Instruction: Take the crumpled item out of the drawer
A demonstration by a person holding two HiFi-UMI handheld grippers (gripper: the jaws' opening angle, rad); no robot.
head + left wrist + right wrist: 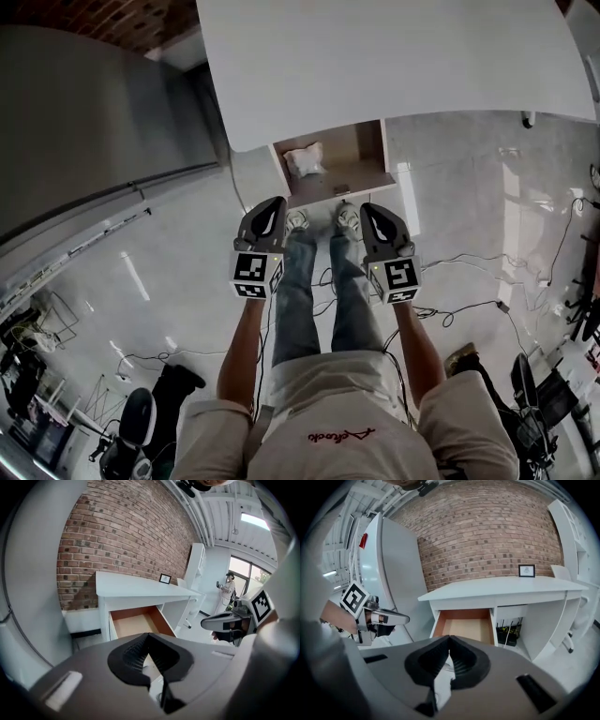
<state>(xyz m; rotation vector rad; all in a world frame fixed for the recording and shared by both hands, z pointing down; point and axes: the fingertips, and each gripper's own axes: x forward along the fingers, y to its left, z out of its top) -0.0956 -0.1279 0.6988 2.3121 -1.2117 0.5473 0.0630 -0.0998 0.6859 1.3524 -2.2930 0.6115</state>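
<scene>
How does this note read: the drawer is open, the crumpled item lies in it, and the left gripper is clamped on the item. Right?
Wrong on the gripper. The left gripper view shows the left gripper with its jaws together and nothing between them, short of the drawer. The drawer is open and the crumpled item lies in it, as the head view shows.

The crumpled item (306,160) lay in the drawer (345,178) under the desk (394,56), the left gripper (271,210) and right gripper (376,215) side by side before it.

Right gripper (449,640) fingers (465,662) together (nothing held); drawer (466,625) open.
</scene>
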